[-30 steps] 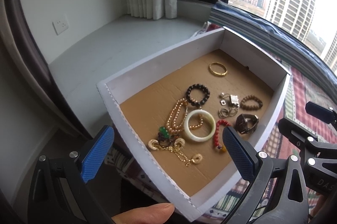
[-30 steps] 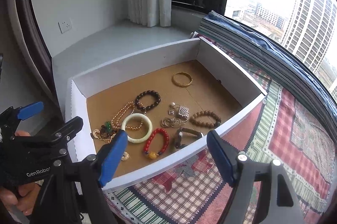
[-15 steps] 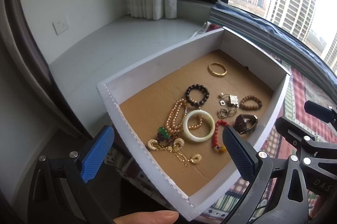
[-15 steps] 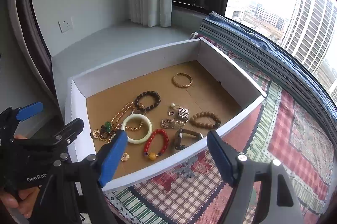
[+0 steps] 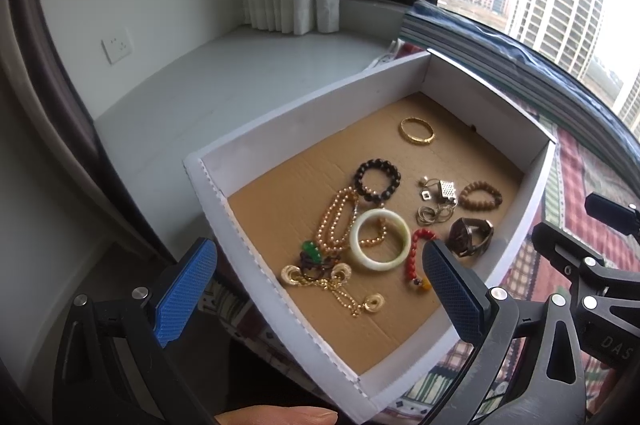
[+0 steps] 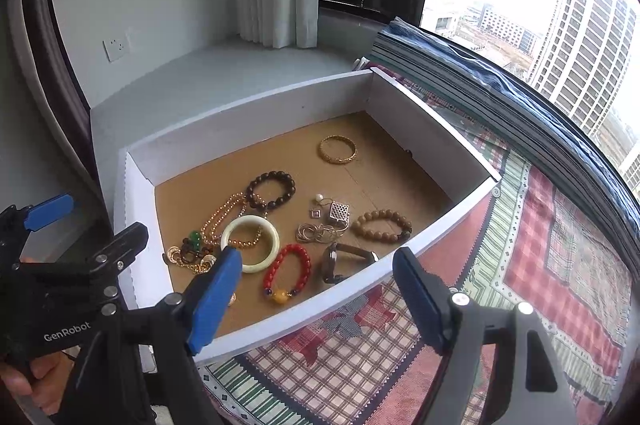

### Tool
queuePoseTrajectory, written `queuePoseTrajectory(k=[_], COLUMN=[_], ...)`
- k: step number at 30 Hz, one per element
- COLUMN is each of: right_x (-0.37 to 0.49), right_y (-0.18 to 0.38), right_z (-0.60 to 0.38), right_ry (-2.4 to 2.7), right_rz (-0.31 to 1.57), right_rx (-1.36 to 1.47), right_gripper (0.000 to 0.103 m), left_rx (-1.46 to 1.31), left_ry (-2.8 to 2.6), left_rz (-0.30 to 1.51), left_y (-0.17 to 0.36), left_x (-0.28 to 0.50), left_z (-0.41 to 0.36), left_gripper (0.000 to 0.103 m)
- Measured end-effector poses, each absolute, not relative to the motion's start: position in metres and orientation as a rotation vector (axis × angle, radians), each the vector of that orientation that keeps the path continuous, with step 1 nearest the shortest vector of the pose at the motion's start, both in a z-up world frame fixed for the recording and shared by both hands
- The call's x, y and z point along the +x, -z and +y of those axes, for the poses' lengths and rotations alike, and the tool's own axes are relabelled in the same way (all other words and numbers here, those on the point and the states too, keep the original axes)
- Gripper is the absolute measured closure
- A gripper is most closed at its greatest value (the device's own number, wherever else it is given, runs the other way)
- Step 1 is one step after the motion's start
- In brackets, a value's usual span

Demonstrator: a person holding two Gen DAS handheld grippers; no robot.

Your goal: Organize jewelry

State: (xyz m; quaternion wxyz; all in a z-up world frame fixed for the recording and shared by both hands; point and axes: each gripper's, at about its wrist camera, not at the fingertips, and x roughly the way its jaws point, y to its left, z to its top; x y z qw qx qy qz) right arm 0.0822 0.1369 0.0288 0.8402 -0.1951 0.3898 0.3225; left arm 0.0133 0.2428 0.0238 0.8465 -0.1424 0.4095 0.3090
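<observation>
1. The left gripper [image 5: 320, 295] is held with jaws wide apart and nothing between them; the right gripper [image 6: 318, 299] is likewise spread and unloaded.
2. Both are poised above the near edge of the box [image 6: 256, 129].
3. The jewelry lies loose on the cardboard floor: jade bangle [image 6: 250, 243] over a gold bead chain [image 6: 224, 217], red bracelet [image 6: 288, 271] beside it, gold bangle [image 6: 337, 149] well apart.
4. Whether sorting is early or late cannot be judged.
5. If a piece is picked, 1 item should be pinched alone, clear of tangled chains.

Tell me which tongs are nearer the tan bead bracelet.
Right, likely. Right tongs hover just before the tan bead bracelet; left tongs sit farther left, over the necklaces.
</observation>
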Motion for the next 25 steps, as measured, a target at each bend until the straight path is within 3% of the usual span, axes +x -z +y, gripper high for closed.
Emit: queuePoseTrajectory(k=[25], right_x=[0.0859], right_y=[-0.0215], right_z=[0.1381], right_ry=[-0.676], right_rz=[0.834], right_rx=[-0.427], right_gripper=[0.024], left_rx=[-0.291], left_ry=[-0.657], left_rz=[0.859], left_y=[-0.017], left_x=[0.0166], left_z=[0.2419], left_gripper=[0.001])
